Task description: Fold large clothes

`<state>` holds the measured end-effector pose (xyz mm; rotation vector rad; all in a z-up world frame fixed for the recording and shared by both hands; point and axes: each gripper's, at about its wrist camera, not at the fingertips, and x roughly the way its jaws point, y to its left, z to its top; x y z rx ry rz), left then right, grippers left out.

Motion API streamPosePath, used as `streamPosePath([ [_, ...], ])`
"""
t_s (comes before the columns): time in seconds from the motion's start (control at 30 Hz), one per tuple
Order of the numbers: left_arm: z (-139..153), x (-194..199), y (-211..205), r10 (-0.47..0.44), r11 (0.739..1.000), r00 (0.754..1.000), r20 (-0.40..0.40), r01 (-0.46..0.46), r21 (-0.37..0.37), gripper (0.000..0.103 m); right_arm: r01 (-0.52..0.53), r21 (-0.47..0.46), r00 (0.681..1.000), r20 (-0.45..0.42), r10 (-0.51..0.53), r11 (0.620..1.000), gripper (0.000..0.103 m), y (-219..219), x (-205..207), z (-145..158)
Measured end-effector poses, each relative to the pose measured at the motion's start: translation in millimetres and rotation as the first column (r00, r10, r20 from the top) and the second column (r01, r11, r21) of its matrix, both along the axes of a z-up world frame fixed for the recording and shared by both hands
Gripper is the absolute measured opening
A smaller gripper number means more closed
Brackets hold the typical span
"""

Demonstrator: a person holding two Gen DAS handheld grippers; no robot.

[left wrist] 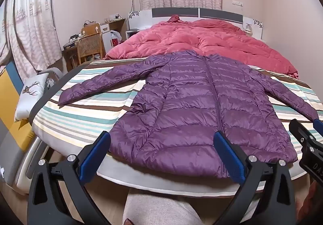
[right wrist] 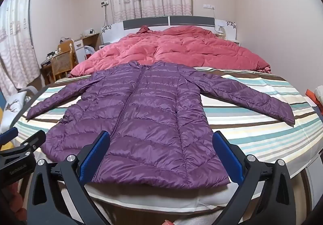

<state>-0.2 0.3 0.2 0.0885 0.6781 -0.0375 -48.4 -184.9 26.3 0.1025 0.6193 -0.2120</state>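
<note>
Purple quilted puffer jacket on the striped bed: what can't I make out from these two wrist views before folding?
- Purple quilted puffer jacket: right cuff, left wrist view, behind the right gripper.
- Collar: both views, too foreshortened to tell if there is a hood.
- Underside: against the striped bedsheet.
- Pink quilted duvet: whatever it covers.

Left wrist view: from the foot of the striped-sheeted bed [left wrist: 84, 108], angled downward toward the grey headboard [left wrist: 193, 13], near the hem of the purple quilted puffer jacket [left wrist: 193, 104]. Right wrist view: same stance, set slightly rightward. Both share jacket [right wrist: 145, 108], bed [right wrist: 252, 124], headboard [right wrist: 169, 21] and rumpled pink duvet [right wrist: 181, 47].
</note>
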Motion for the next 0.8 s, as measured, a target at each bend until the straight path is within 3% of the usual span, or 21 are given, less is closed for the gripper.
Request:
streamPosePath([
  [0.8, -4.3, 3.9, 0.9, 0.001, 1.000, 1.000, -0.019, -0.001, -0.016, 0.101, 0.007, 0.012, 1.000, -0.008, -0.007, 1.000, 0.100, -2.5, 0.4, -2.3],
])
